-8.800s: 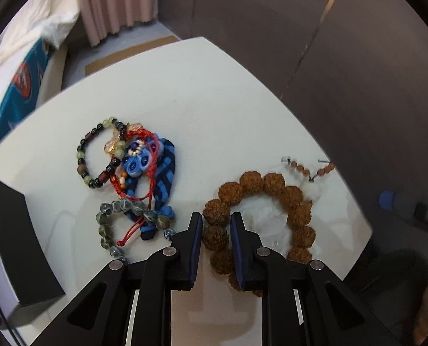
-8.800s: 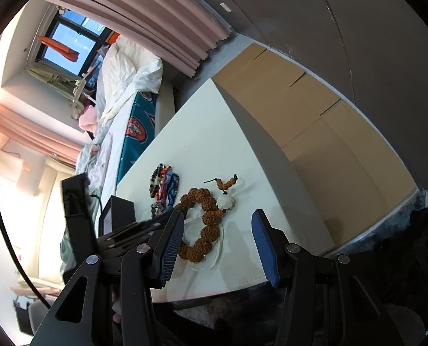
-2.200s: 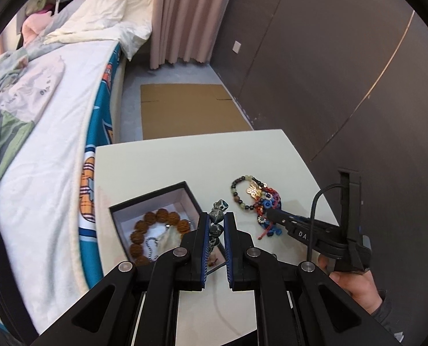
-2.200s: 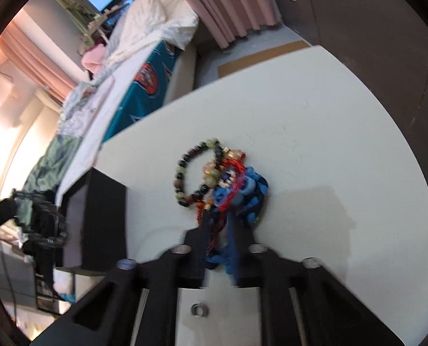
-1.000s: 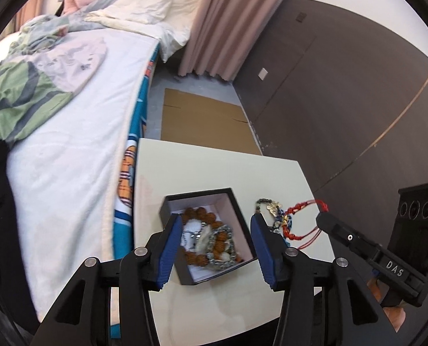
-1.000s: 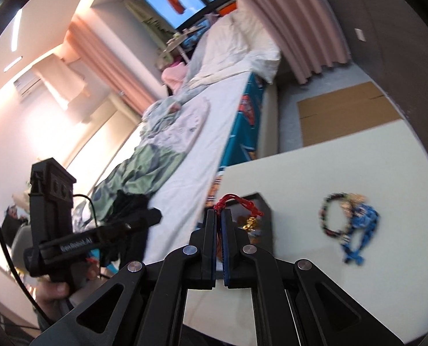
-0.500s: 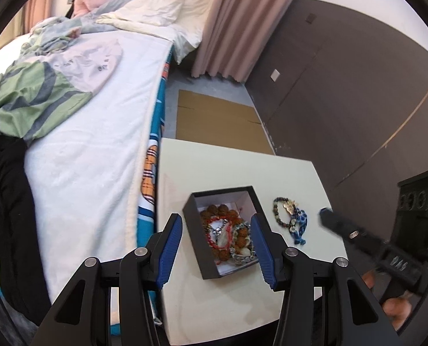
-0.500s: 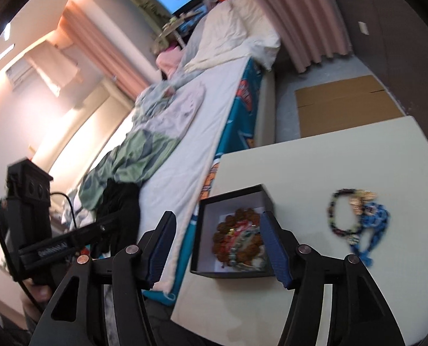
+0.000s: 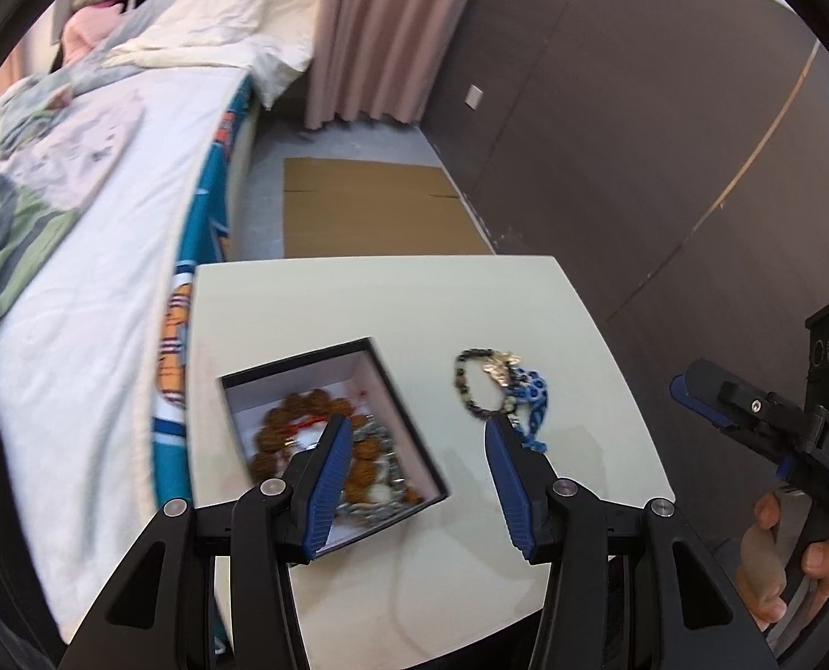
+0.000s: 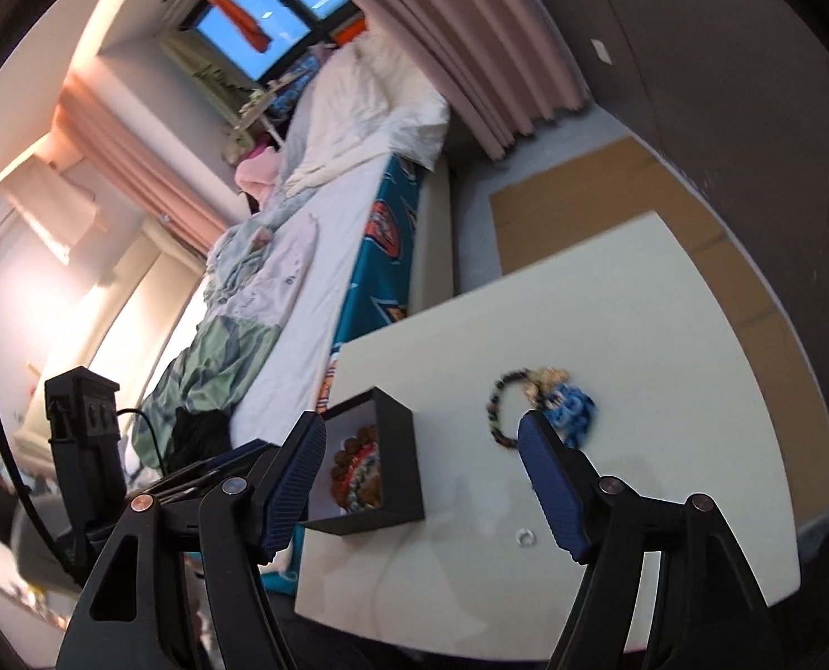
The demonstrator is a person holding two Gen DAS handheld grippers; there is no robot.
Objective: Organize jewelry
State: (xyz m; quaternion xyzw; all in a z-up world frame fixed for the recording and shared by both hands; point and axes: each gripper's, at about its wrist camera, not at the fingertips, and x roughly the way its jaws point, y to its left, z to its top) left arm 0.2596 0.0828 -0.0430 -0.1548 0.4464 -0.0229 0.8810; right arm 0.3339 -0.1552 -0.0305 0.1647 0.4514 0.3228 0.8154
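While your left gripper [image 9: 417,463] and right gripper [image 10: 423,480] are hanging spread and empty, bracelets [image 9: 501,391] are lying on the table [image 9: 358,301] beside the box [image 9: 409,430], bed [image 9: 85,212] alongside.

Both views carry heavy fisheye distortion, with straight lines bowing and a black vignette ringing each frame. Daylight enters through the window [image 10: 258,28], and a warm overexposed glow washes out the wall [image 10: 40,257] at the right-wrist view's left. The table [image 9: 358,301] is evenly lit, with soft faint shadows. Motion blur smears the black box [image 9: 403,430] and the bracelets [image 10: 548,402]; the dark wall [image 9: 638,111] stays dim.
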